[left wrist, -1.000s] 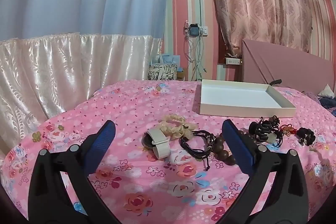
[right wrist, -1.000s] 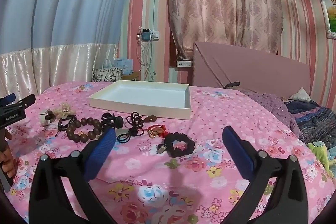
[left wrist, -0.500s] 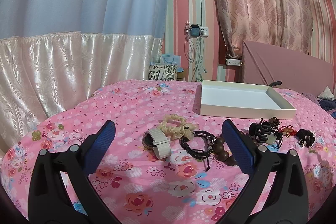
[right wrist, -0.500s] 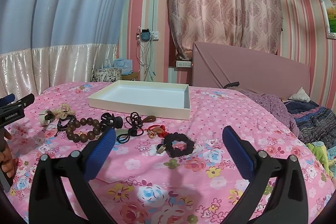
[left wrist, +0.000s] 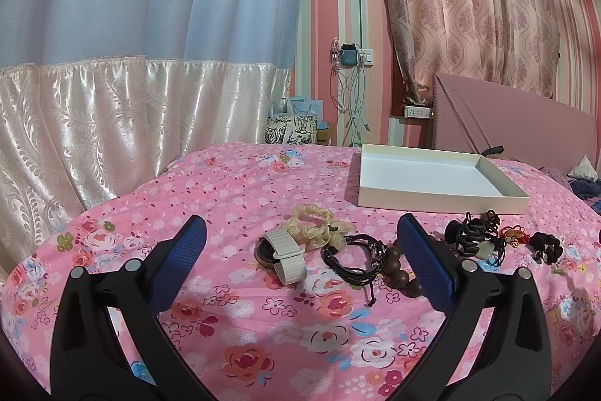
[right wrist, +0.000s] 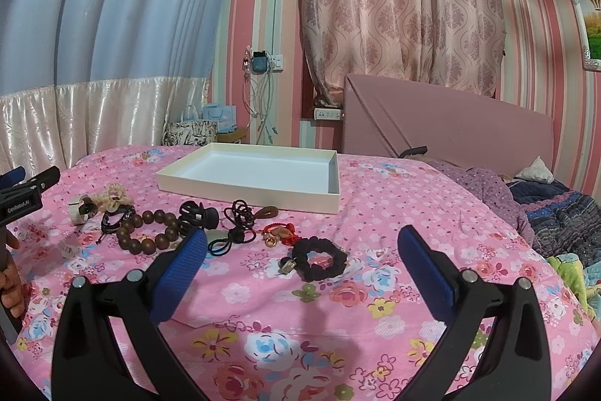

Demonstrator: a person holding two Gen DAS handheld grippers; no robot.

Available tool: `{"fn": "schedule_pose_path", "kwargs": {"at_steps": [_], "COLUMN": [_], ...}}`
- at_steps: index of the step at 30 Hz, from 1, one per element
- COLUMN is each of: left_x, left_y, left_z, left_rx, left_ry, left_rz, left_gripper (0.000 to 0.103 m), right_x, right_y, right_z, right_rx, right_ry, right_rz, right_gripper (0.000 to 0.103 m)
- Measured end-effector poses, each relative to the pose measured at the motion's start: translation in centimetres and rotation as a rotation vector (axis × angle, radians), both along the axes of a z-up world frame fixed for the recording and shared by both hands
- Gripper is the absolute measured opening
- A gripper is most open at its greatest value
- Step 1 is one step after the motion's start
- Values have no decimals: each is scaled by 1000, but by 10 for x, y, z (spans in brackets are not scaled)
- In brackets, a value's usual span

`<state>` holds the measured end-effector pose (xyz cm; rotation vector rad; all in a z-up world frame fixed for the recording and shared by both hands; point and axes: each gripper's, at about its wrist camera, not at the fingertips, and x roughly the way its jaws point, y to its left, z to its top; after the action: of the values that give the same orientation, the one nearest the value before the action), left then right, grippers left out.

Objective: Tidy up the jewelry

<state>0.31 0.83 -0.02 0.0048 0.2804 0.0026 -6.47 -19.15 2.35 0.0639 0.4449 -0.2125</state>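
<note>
The jewelry sits in a loose row on the bed (right wrist: 375, 318), in front of the empty tray (right wrist: 248, 192): watch (left wrist: 283, 256), beads (right wrist: 144, 232), black scrunchie (right wrist: 319, 258). Both grippers, left (left wrist: 300, 260) and right (right wrist: 302, 260), hover with jaws wide open, holding nothing. My guess at the risk: cords (right wrist: 238, 213) tangle, so one grab drags neighbors along. Only the right view shows the left gripper; the left view shows the watch better.

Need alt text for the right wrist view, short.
Open right gripper hovers over a pink floral bedspread, fingers either side of a black scrunchie. Beads, cords and a hair claw lie left, before an empty white tray.
</note>
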Motion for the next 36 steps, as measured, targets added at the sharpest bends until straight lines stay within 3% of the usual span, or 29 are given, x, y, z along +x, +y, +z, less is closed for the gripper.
{"fn": "schedule_pose_path", "kwargs": {"at_steps": [36], "left_x": [-4], "left_y": [3], "left_z": [6], "left_rx": [-15], "left_ry": [-2], "left_rz": [0], "left_gripper": [100], "right_x": [-1], "right_y": [-4], "right_z": [-1], "right_rx": [-4], "right_ry": [2], "right_rz": [-6], "right_gripper": [101]}}
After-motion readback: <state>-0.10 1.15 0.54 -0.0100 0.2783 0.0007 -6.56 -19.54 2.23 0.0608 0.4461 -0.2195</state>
